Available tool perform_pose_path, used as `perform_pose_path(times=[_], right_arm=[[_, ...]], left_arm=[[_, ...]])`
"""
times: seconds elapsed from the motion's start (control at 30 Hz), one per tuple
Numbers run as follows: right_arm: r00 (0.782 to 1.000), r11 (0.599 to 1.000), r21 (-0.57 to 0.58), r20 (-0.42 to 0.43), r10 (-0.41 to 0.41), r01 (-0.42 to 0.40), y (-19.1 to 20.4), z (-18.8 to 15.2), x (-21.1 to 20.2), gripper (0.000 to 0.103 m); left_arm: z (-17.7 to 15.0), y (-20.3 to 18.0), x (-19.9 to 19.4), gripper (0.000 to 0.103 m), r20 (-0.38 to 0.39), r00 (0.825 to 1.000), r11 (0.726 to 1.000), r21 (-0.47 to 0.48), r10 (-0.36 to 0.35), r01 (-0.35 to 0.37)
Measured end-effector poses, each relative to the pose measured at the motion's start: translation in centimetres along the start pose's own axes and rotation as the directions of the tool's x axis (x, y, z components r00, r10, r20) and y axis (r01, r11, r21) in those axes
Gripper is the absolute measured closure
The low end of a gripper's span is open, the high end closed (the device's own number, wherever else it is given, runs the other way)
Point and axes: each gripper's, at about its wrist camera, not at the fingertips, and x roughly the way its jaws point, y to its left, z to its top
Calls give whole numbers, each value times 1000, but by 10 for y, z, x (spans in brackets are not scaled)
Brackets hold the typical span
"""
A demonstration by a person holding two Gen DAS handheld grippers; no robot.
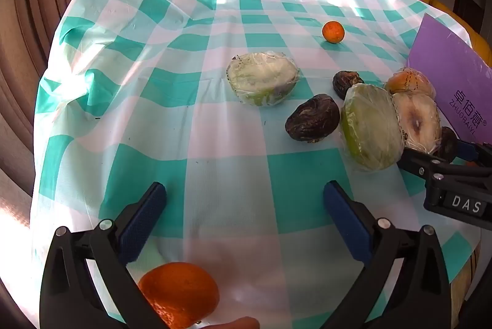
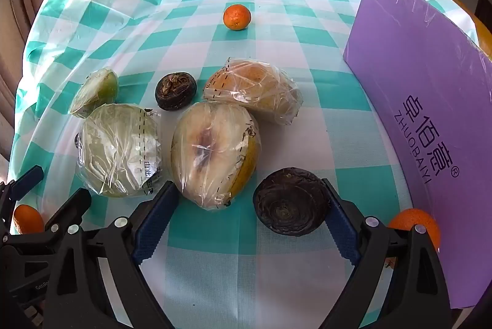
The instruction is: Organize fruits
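The right gripper [image 2: 249, 206] stands released, its ridged blue pads flanking a wrinkled dark round fruit [image 2: 291, 201]. The left gripper [image 1: 246, 206] gapes empty above the glossy checked tablecloth [image 1: 215, 120], a dimpled orange [image 1: 180, 293] just behind its left finger.

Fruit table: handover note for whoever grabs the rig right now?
Left gripper: open, empty, an orange just under it.
Right gripper: open, jaws around a dark fruit, pads not pressing.
Wrapped halves: pale pear half, green half, yellow piece clustered; another green half apart.
More dark fruits, small orange at the far side, one more orange by the purple box.
Done: nothing visibly sorted. Left: group all by kind.
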Motion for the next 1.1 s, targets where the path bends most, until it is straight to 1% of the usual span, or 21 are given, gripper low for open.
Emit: perform_pose_path(times=[0.47,0.83,0.87,1.1], right_arm=[[1000,1000,-1,12,-3,3,0,-1,-2,16],[999,1000,-7,39,-6,6,2,-8,-4,16],[999,1000,-6,38,-5,5,0,-4,-5,16],[999,1000,-6,40,-5,6,0,-4,-5,16]], left_arm=[[-2,3,-1,1,0,1000,1000,-6,2,-2],[-1,1,-1,1,-3,1000,1000,-4,3,-3],[-1,2,-1,1,-3,1000,1000,-4,3,-3],[-1,1,-1,1,-2,1000,1000,-4,3,-3]])
